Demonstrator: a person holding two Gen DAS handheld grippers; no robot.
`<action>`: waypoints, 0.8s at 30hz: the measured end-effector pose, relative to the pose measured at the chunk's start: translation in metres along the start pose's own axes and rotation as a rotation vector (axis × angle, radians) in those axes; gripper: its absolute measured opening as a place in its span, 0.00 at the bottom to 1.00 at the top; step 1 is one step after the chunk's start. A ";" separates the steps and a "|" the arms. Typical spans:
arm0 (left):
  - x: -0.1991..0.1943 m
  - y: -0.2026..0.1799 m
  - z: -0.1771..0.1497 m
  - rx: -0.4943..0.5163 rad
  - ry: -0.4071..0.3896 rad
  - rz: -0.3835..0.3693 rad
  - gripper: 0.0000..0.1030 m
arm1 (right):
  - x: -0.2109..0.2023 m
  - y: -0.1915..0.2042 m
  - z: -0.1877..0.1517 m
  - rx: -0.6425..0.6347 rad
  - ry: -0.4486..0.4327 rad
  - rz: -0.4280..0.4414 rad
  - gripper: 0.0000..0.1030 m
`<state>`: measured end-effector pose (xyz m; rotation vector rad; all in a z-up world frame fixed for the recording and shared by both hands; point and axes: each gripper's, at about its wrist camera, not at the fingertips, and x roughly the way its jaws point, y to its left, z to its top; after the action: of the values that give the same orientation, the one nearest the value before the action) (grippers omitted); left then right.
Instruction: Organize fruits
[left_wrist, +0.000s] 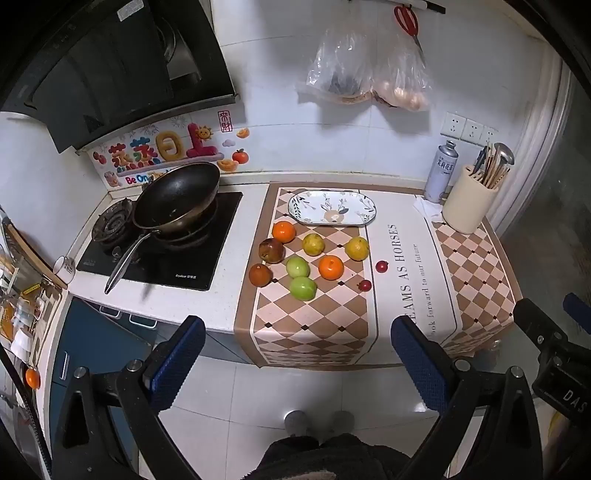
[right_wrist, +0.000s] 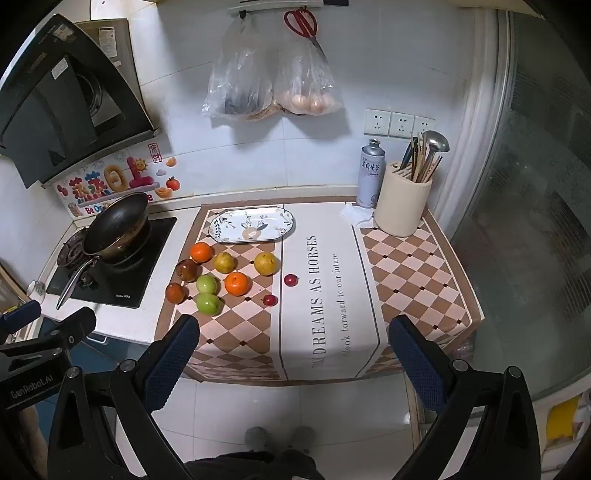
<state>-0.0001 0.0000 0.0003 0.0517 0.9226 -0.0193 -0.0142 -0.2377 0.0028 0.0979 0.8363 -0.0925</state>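
Note:
Several fruits lie on the checked mat (left_wrist: 314, 325): two oranges (left_wrist: 331, 267), two yellow pears (left_wrist: 357, 248), two green apples (left_wrist: 303, 288), two dark red-brown fruits (left_wrist: 271, 250) and two small red fruits (left_wrist: 382, 266). An empty oval deer-pattern plate (left_wrist: 331, 208) (right_wrist: 252, 224) sits behind them. The fruit group also shows in the right wrist view (right_wrist: 236, 283). My left gripper (left_wrist: 295, 358) is open and empty, held back from the counter's front edge. My right gripper (right_wrist: 291, 358) is open and empty, also off the counter front.
A black wok (left_wrist: 177, 199) sits on the stove at left. A cream utensil holder (left_wrist: 467, 203) and a spray can (left_wrist: 441, 171) stand at back right. Plastic bags (left_wrist: 365, 74) and red scissors (left_wrist: 406, 20) hang on the wall. A glass door (right_wrist: 535, 221) is at right.

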 end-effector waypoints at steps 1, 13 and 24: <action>0.000 0.000 0.000 0.000 -0.001 0.000 1.00 | 0.000 0.000 0.000 0.001 -0.001 0.001 1.00; -0.005 -0.001 0.002 -0.005 -0.006 -0.007 1.00 | -0.001 0.000 0.000 0.000 -0.007 0.001 1.00; -0.006 0.001 0.004 -0.008 -0.007 -0.008 1.00 | 0.002 -0.002 -0.003 -0.002 -0.006 0.001 1.00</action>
<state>-0.0001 0.0008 0.0074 0.0410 0.9161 -0.0229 -0.0152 -0.2394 -0.0002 0.0964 0.8301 -0.0910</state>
